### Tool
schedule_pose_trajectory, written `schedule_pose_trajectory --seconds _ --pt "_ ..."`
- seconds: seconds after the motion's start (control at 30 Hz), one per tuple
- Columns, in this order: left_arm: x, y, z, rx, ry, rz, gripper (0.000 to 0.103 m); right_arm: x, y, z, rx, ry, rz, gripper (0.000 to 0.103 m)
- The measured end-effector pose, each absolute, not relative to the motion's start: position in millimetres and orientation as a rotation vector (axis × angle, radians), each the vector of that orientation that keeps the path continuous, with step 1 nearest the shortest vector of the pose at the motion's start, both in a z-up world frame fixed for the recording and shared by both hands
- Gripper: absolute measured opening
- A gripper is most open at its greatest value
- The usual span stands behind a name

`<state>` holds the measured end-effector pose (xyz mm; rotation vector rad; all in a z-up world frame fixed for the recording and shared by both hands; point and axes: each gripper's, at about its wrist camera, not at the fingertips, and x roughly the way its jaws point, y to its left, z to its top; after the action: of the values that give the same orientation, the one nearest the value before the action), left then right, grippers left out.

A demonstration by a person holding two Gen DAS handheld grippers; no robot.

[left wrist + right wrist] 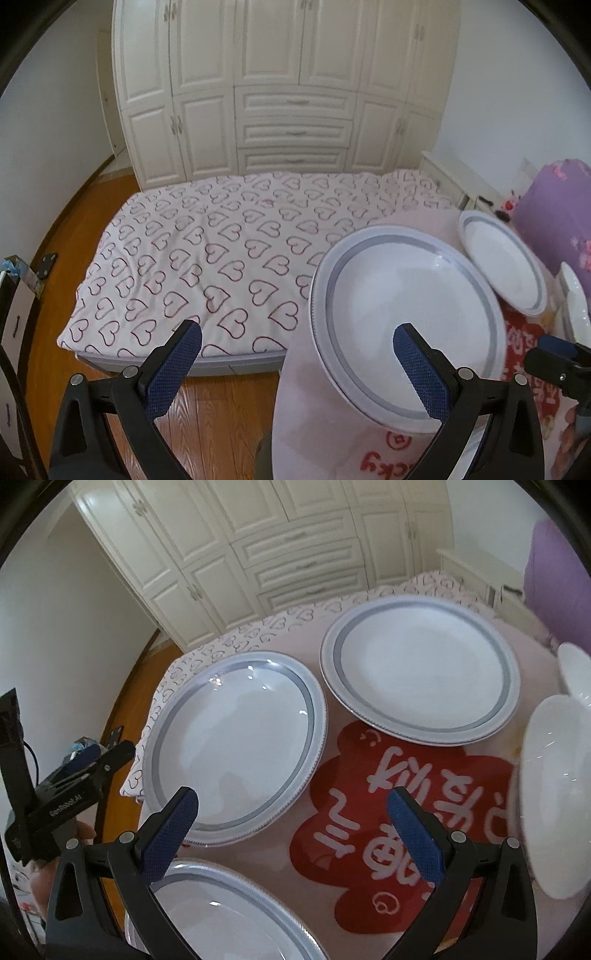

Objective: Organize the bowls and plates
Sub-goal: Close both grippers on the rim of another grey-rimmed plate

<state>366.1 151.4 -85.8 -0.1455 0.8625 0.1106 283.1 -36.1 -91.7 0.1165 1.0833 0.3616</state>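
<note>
Both grippers have their jaws spread wide and grasp nothing. The left gripper (pixel 297 363) hangs over the worktop's (pixel 306 417) left edge, its right finger above the middle plate (pixel 402 321). The right gripper (pixel 291 825) hovers above the red mat (pixel 369 775), between that middle plate (pixel 236 746) and a white bowl (pixel 554 805) at the right. The far plate (pixel 421 668) overlaps the mat's far edge. Only the right view shows the near plate (pixel 229 915); only the left shows the whole bed (pixel 221 258) beyond and the wardrobe (pixel 288 88) behind it.

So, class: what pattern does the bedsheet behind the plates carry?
Outlined hearts on white bedsheet, clearest in the left wrist view.
</note>
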Motion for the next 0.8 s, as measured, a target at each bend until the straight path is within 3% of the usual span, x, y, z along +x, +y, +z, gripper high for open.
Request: schedule_pose_trajectory --seconds 0.17,0.27,0.33,0.63,0.67,0.73,0.8 --pt "397 155 -98 -0.15 0.882 0.098 0.1 296 -35 -100 0.137 1.102 0.349 0.101" --pt "407 160 -104 -0.158 0.893 0.081 0.091 303 -33 -105 0.152 1.114 0.349 0.098" --pt "413 164 -107 -0.168 0.899 0.063 0.078 307 -31 -109 0.155 1.123 0.349 0.093" --pt "436 188 -123 -0.21 0.953 -0.035 0.021 318 -20 -123 0.131 1.132 0.331 0.058" --pt "436 190 -123 -0.212 0.95 -0.041 0.02 319 -18 -123 0.131 1.131 0.329 0.056" --pt "438 193 -124 -0.203 0.947 -0.036 0.019 319 -14 -121 0.124 1.122 0.334 0.039" --pt "439 197 -126 -0.213 0.946 -0.037 0.019 322 -11 -121 0.098 1.123 0.312 0.038"
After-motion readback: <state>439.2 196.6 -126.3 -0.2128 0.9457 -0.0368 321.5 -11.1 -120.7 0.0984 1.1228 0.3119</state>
